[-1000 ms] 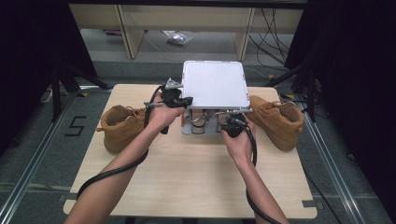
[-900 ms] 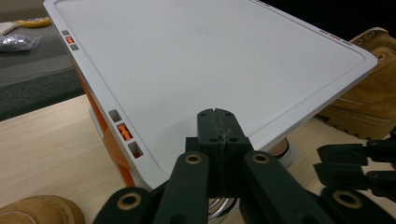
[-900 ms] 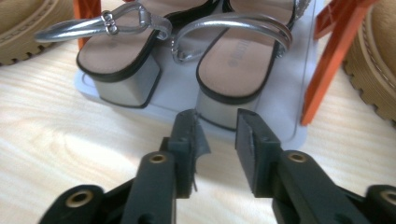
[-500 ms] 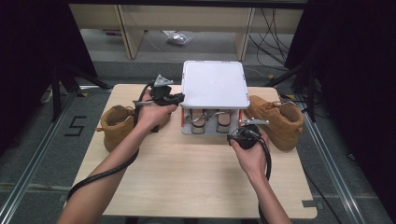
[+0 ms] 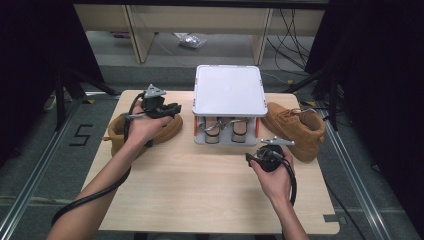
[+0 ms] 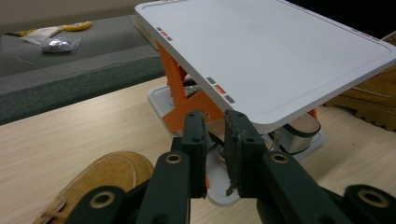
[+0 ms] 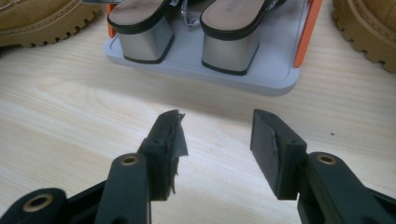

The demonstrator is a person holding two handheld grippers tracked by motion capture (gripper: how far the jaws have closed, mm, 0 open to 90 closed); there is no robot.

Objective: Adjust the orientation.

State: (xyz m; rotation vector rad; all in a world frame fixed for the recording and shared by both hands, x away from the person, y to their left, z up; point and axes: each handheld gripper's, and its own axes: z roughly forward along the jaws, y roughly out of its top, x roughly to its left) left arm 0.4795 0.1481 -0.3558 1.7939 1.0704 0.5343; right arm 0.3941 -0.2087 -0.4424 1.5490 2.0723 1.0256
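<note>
Tabletop (image 5: 200, 190): both grippers farther apart

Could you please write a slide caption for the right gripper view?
Open right hand-held gripper facing two block-heeled sandals on the grey rack.

Left forearm enters from the bottom left of the high view and runs up and rightward; its hand (image 5: 142, 127) is wrapped round the left gripper (image 5: 172, 108), held raised, jaws pointing right. In the left gripper view the jaws stand close with a narrow gap, nothing between them; they have just been opening. Right forearm rises from the bottom edge, hand (image 5: 274, 176) cupping the right gripper (image 7: 215, 133) from below. Its jaws stand well apart, empty, having opened wider. A cable trails from each gripper
</note>
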